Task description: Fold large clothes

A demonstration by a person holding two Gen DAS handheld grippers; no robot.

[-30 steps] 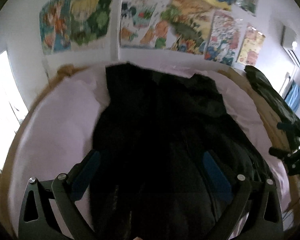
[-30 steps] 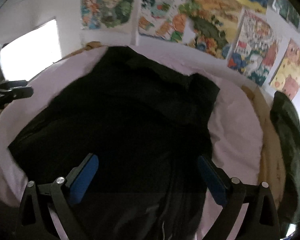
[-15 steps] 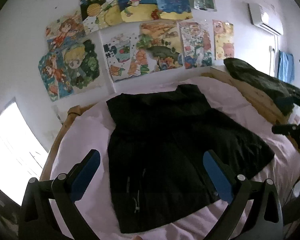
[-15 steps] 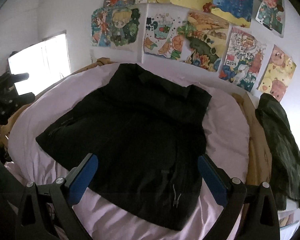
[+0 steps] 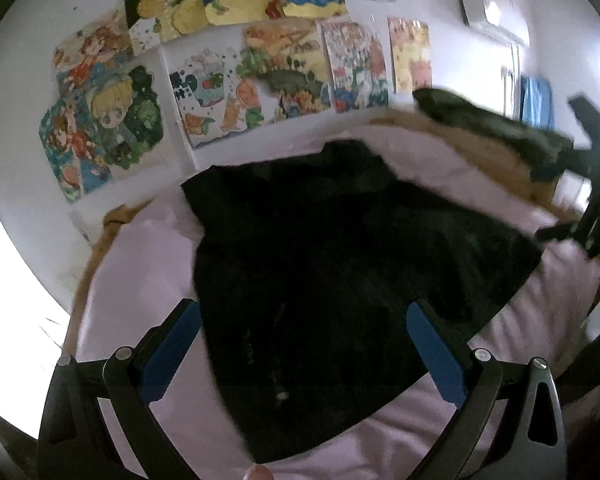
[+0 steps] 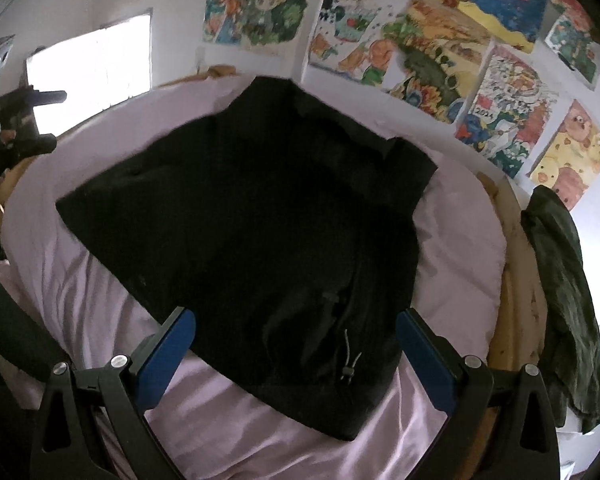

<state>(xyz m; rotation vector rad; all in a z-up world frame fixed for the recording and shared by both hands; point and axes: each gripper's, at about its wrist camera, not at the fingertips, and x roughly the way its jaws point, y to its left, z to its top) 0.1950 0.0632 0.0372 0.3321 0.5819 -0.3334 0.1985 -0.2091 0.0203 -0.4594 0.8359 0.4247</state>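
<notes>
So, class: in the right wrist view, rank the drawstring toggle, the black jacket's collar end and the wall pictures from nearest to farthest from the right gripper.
1. Drawstring toggle, just ahead between the open jaws.
2. Black jacket collar end, far side of the bed.
3. Wall pictures, behind the bed.

The left wrist view is motion-blurred: the black jacket (image 5: 340, 260) shows no readable seams or folds. The other gripper (image 5: 588, 200), at that frame's right edge, is smeared and cut off. In the right wrist view, the dark object (image 6: 12, 128) at the left edge is partly cropped.
</notes>
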